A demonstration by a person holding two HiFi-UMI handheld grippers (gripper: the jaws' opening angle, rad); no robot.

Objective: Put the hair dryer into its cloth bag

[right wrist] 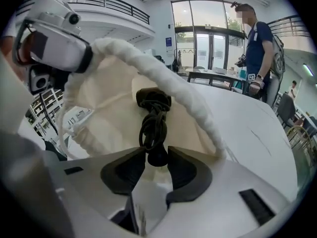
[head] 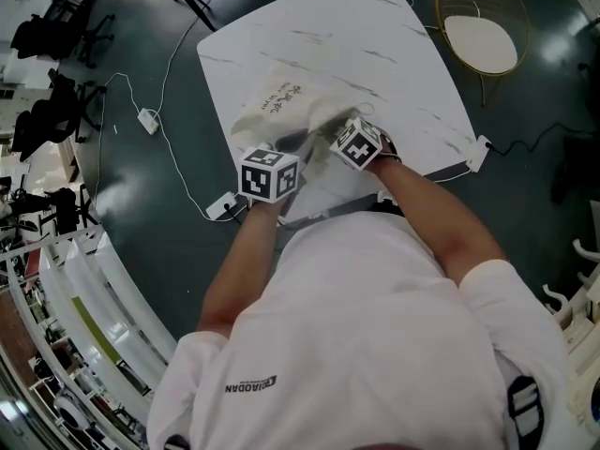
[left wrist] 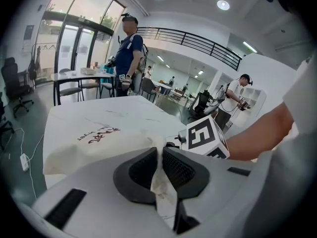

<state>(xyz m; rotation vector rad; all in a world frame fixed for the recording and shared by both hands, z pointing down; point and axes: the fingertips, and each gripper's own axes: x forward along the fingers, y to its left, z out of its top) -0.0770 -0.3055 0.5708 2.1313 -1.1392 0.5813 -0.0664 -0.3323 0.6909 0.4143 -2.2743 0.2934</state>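
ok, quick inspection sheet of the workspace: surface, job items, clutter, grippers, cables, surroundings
Surface: white marbled table, mostly bare.
Job's things: cloth bag lies on the table, mouth held open; coiled black cord hangs at the mouth.
Clutter: nothing seen.
Grippers: left gripper shut on the bag's edge; right gripper shut on the cord's end.
Cables: white cable with adapter on the floor.
Surroundings: dark floor, gold-framed chair, person standing beyond.

Illegible script (left wrist: 105,133) on cloth bag (left wrist: 74,155)
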